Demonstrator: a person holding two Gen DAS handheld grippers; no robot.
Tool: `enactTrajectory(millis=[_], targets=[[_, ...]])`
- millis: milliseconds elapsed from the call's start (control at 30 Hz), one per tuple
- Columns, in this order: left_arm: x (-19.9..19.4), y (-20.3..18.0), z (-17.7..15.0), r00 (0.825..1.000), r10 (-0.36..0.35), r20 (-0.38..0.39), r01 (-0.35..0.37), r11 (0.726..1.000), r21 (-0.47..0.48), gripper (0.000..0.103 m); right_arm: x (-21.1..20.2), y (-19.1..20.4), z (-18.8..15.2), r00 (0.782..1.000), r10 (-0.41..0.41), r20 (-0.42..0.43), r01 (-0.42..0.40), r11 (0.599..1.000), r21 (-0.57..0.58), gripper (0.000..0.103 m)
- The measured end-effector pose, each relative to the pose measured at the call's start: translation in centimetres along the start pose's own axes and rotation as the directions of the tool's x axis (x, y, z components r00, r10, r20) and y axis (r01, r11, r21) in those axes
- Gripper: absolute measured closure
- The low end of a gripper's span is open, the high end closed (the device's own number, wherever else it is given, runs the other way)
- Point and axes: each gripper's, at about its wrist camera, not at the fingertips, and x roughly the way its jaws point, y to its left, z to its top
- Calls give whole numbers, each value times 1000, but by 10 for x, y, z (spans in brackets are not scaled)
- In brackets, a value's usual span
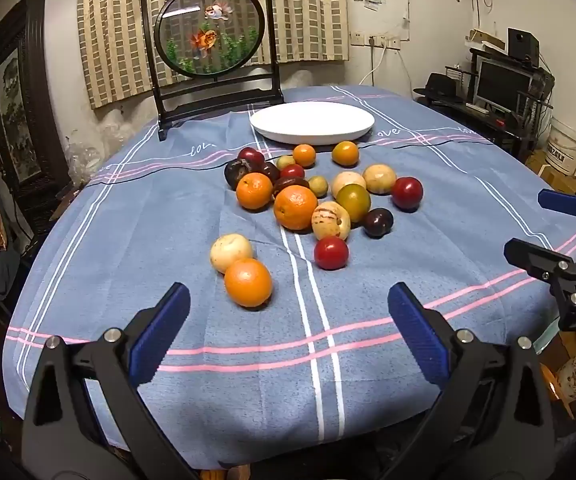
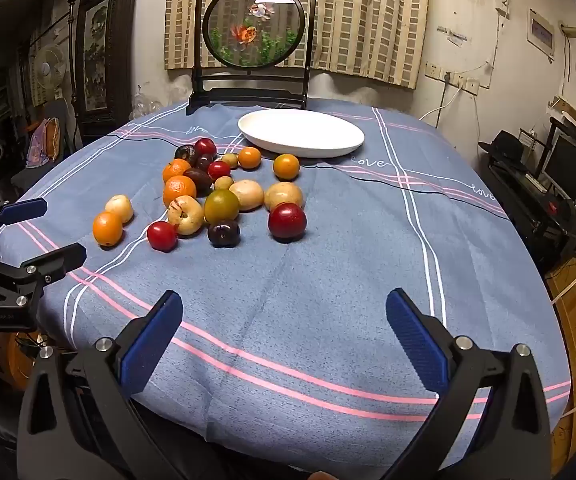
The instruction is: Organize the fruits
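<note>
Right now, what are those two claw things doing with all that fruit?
Nothing is picked up yet. A person holds two grippers over the near edge of the table. The left gripper and the right gripper are both wide open and empty. The fruit lies loose on the cloth, and the white plate behind it has nothing on it.

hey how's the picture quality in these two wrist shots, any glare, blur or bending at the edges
Left wrist view: sharp, evenly lit; heavy fisheye bending, with the tablecloth bulging and the corners black; soft shadows under the fruits; the white plate bright, not blown out. Right wrist view: the same curvature and dark corners, a darker room at left; faint reflection on the fish screen.
</note>
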Motion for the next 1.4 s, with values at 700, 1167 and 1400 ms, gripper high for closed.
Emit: enactTrajectory(millis=[700, 1167, 1400], targets=[[5, 1, -1, 1000, -19, -19, 19, 1000, 10, 2, 0, 1, 0, 1000, 3, -9, -3, 1000, 1, 1], [5, 3, -2, 1000, -14, -24, 15, 1000, 3, 2, 2, -1, -4, 1000, 4, -9, -4, 1000, 2, 1], [5, 4, -2, 1000, -14, -25, 14, 1000, 3, 2, 2, -1, -3, 1000, 5, -9, -5, 1000, 3, 1]])
